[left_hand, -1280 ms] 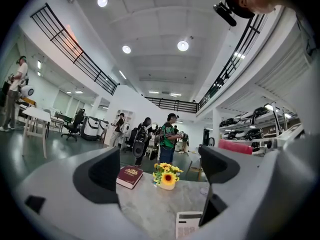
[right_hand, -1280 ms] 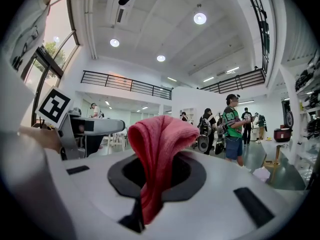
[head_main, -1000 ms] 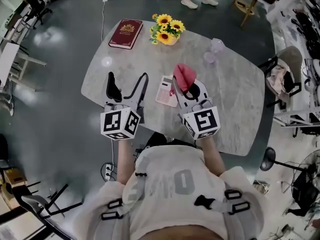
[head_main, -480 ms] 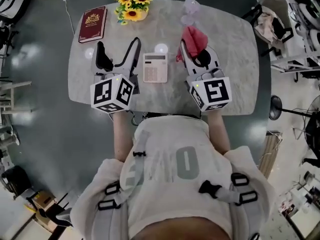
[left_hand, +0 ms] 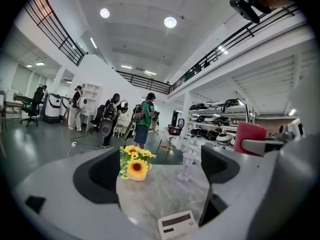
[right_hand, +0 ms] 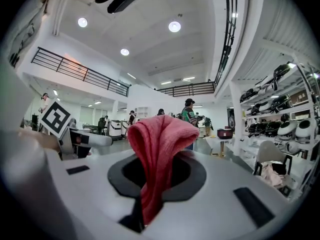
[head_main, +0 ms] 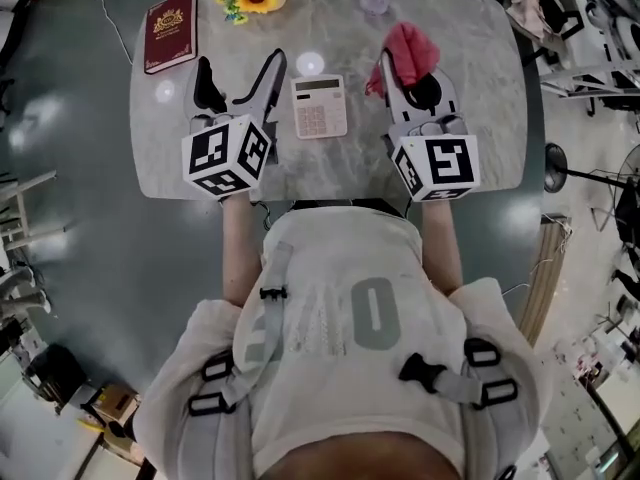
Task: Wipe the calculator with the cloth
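Right tongs (head_main: 410, 76) clamped on red cloth (head_main: 408, 46). Left tongs (head_main: 238, 78) spread, empty. Calculator (head_main: 319, 106) flat on bench (head_main: 480, 118), between the two. Wiping not yet started. Next move probably calls for bringing cloth left, down onto calculator.

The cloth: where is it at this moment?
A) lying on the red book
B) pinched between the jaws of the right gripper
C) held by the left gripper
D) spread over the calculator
B: the right gripper view shows the cloth clamped in the closed jaws of the right gripper, and the calculator lies uncovered.
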The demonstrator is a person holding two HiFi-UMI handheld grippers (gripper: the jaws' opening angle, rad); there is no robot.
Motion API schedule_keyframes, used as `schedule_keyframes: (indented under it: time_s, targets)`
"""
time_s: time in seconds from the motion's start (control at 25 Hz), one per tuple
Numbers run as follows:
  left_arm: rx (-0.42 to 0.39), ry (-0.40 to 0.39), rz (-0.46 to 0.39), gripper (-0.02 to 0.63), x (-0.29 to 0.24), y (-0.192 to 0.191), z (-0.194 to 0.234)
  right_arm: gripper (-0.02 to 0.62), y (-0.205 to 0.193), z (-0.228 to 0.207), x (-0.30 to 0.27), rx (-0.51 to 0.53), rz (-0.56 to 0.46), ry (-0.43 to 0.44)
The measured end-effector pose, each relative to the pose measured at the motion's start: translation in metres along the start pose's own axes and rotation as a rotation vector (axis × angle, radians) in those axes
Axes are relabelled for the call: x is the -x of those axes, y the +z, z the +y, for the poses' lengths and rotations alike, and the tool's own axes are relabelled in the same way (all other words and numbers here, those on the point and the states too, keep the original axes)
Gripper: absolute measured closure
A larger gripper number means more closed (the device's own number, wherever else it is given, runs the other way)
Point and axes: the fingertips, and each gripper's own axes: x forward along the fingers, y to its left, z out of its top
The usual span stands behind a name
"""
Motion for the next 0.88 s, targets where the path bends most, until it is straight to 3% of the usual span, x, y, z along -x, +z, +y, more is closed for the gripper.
schedule_keyframes:
  time_s: [0.24,0.44,0.72,0.88]
  targets:
    - [0.001,0.003,0.134,0.115,-0.011,-0.057,0.016,0.538,-0.009,0.008,0.000,0.008,0.035,-0.027]
    - [0.046,0.016,0.227,0.117,-0.016,-0.109,0.029,0.538,-0.019,0.013,0.001,0.013,0.066,-0.039]
    - [0.095,0.040,0.440,0.117,-0.012,-0.194,0.036,0.538,-0.032,0.014,0.010,0.019,0.101,-0.045]
    - [0.064,0.044,0.541,0.117,-0.008,-0.231,0.037,0.538,-0.036,0.011,0.013,0.023,0.114,-0.050]
